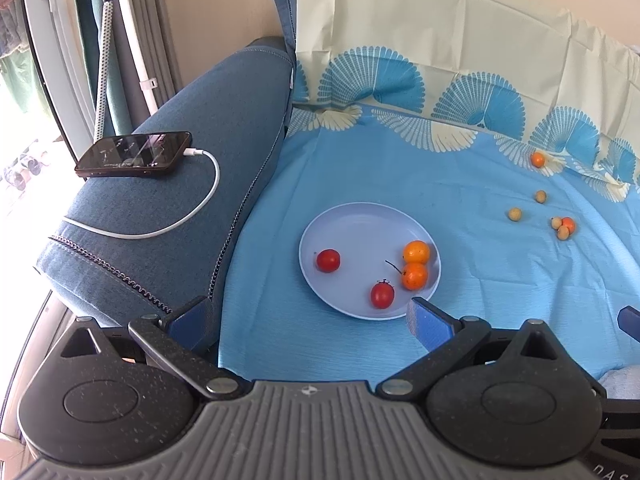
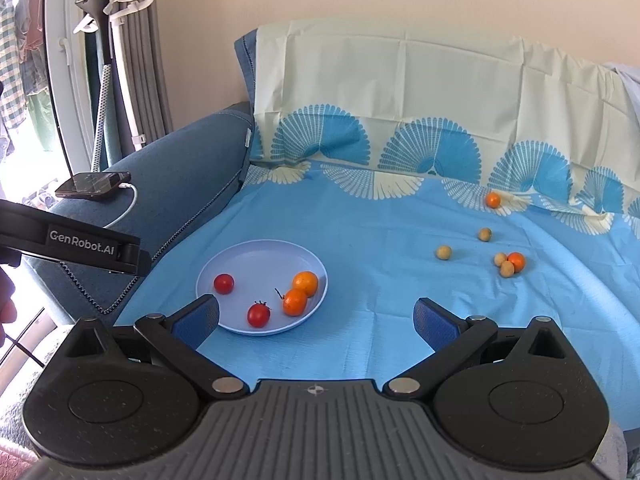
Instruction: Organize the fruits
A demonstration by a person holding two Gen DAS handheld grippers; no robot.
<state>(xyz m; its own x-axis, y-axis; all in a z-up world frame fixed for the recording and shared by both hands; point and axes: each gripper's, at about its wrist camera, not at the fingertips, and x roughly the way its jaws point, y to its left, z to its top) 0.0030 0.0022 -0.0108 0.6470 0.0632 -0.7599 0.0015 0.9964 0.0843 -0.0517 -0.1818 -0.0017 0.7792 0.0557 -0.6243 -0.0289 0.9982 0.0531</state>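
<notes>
A pale blue plate [image 1: 352,224] [image 2: 248,256] lies on the blue sheet. It holds two red tomatoes [image 1: 328,260] [image 2: 223,283] and two oranges [image 1: 416,252] [image 2: 305,283]. Loose on the sheet to the far right are two small oranges [image 1: 538,159] [image 2: 493,199] and several tan round fruits [image 1: 515,214] [image 2: 443,252]. My left gripper [image 1: 310,320] is open and empty, just in front of the plate. My right gripper [image 2: 316,318] is open and empty, near the plate's right front edge.
A blue sofa armrest [image 1: 192,184] [image 2: 180,168] stands left of the plate, with a phone [image 1: 134,154] [image 2: 94,185] and its white cable on top. The sheet-covered backrest [image 2: 400,92] rises behind. The left gripper's body [image 2: 80,246] shows at left.
</notes>
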